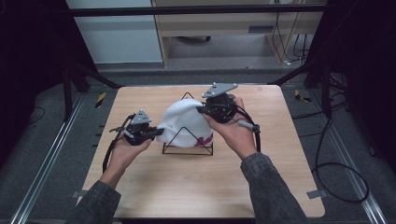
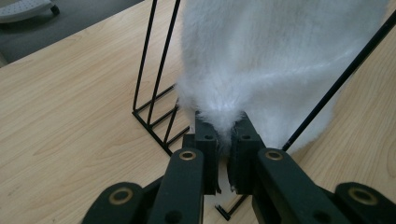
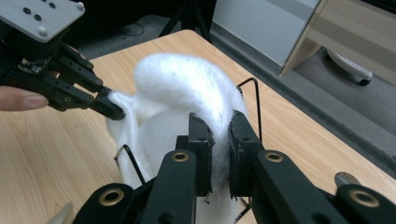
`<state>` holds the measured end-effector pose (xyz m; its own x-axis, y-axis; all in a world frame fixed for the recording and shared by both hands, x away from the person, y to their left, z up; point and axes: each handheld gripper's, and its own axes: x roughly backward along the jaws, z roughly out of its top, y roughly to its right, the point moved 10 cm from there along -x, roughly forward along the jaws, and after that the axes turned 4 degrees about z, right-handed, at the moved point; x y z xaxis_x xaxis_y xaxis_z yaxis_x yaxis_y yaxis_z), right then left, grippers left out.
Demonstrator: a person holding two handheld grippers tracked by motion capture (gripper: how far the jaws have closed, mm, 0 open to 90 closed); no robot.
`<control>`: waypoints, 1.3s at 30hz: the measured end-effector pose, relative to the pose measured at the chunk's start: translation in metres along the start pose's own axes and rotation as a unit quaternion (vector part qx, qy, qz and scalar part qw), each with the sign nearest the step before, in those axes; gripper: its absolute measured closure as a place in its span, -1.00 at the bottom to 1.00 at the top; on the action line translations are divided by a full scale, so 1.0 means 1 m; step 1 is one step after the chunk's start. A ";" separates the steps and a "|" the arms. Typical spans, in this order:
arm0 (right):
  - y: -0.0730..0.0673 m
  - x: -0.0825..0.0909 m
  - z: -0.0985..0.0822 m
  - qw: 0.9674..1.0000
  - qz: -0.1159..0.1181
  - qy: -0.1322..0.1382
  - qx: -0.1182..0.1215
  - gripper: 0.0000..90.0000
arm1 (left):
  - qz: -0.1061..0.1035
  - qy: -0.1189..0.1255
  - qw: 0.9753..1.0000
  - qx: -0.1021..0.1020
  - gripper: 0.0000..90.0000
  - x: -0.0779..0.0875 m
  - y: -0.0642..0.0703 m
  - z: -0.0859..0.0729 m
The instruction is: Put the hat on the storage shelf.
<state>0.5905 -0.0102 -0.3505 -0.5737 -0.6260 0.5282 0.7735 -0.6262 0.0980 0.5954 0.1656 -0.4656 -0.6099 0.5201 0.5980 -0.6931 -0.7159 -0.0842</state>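
Holding: white fleece hat (image 1: pixel 184 122) stretched over wire stand (image 1: pixel 187 148) on surface (image 1: pixel 154 186)
Left gripper (image 1: pixel 158 132): clamped on hat's edge, keeping brim spread
Right gripper (image 1: pixel 201 111): pinching far edge, likewise

Each hand-held gripper, left (image 1: pixel 156 133) and right (image 1: pixel 201 111), was black, built of linked bars with brass-coloured pivot bushings and two rectangular black jaws. A grey three-cornered plate with small screws topped each unit. A black cable trailed from each body. The person wore dark grey denim-like sleeves (image 1: pixel 271 186) with cuffs.
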 end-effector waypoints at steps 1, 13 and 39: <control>0.000 -0.001 -0.001 1.000 0.002 -0.001 -0.001 0.82 | -0.001 -0.001 1.000 0.001 0.86 -0.001 0.000 -0.002; -0.004 -0.009 -0.006 1.000 0.009 -0.011 -0.003 0.81 | -0.002 -0.006 1.000 0.006 0.86 -0.005 -0.001 -0.011; -0.012 -0.023 -0.013 0.999 0.021 -0.027 -0.005 0.79 | -0.001 -0.018 1.000 0.016 0.86 -0.014 -0.005 -0.028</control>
<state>0.5906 0.0056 -0.3751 -0.5256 -0.6257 0.5764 0.7934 -0.6051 0.0666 0.5968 0.1754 -0.4957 -0.5936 0.5059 0.6258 -0.6821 -0.7290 -0.0576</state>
